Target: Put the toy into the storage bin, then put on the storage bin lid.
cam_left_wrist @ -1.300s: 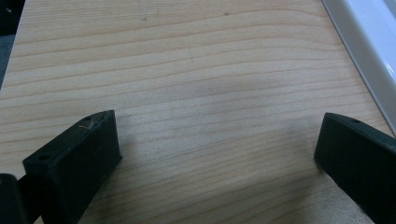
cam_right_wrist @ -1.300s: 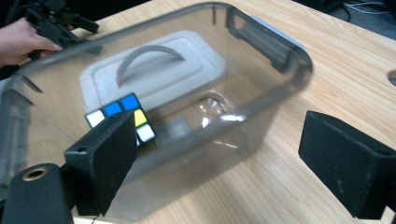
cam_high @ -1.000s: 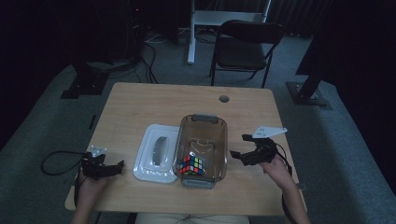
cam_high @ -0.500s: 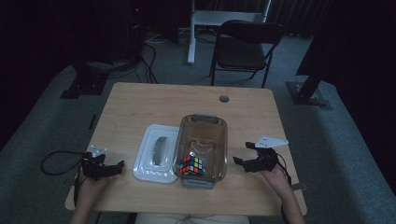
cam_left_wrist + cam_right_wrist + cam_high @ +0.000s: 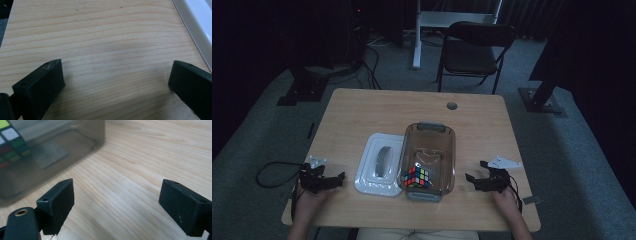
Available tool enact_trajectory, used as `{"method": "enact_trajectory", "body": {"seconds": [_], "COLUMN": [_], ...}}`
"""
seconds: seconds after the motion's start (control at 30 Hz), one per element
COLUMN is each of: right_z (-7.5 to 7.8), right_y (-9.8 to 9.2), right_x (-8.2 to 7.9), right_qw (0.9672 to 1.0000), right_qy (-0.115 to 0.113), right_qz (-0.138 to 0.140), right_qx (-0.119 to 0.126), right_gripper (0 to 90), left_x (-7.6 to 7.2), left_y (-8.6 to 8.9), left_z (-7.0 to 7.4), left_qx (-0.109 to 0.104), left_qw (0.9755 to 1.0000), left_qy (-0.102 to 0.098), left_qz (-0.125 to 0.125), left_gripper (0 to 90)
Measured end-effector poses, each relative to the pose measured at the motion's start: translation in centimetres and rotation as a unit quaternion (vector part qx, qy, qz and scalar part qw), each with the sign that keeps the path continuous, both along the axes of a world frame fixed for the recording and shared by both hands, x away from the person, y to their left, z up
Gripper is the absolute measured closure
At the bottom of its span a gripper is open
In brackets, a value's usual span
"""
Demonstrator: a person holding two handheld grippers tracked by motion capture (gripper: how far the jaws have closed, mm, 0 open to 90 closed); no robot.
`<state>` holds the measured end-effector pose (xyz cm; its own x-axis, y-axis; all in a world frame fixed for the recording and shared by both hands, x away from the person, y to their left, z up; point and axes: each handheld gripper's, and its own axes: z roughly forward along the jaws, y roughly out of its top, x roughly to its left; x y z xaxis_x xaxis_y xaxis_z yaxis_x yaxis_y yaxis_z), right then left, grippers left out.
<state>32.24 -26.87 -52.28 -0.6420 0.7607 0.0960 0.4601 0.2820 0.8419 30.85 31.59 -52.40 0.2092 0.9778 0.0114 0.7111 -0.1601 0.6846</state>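
Both grippers are resting near the tabletop's (image 5: 362, 107) front edge, jaws spread and gripping nothing: the left gripper (image 5: 326, 180) by the front-left corner, the right gripper (image 5: 475, 182) beside the one clear container (image 5: 428, 156). One Rubik's cube (image 5: 417, 176) is sitting at the container's near end; one white lid (image 5: 379, 165) is lying alongside. A good approach seems to be reaching in from above and squaring the jaws to flat cube faces.
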Motion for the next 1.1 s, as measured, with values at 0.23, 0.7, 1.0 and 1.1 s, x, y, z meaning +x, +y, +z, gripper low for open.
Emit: {"method": "enact_trajectory", "body": {"seconds": [0.23, 0.7, 1.0, 1.1], "right_z": [-0.2, -0.5, -0.5, -0.5], "right_y": [0.4, 0.9, 0.9, 0.9], "right_x": [0.2, 0.7, 0.7, 0.7], "right_qw": [0.9972, 0.9930, 0.9930, 0.9930], "right_qy": [0.028, 0.051, 0.051, 0.051], "right_qz": [-0.030, -0.043, -0.043, -0.043], "right_qx": [-0.062, -0.097, -0.097, -0.097], "right_gripper": [12.6, 11.2, 11.2, 11.2], "left_x": [0.0, -0.4, -0.6, -0.7], "left_y": [0.0, -0.2, -1.6, -2.6], "left_z": [0.0, 0.2, 1.1, 1.8], "left_qx": [0.001, 0.000, -0.009, -0.010], "left_qw": [1.0000, 1.0000, 0.9995, 0.9990], "left_qy": [0.000, 0.003, 0.027, 0.028], "left_qz": [0.000, 0.005, -0.015, -0.032], "left_gripper": [0.6, 3.4, 4.3, 4.3]}}
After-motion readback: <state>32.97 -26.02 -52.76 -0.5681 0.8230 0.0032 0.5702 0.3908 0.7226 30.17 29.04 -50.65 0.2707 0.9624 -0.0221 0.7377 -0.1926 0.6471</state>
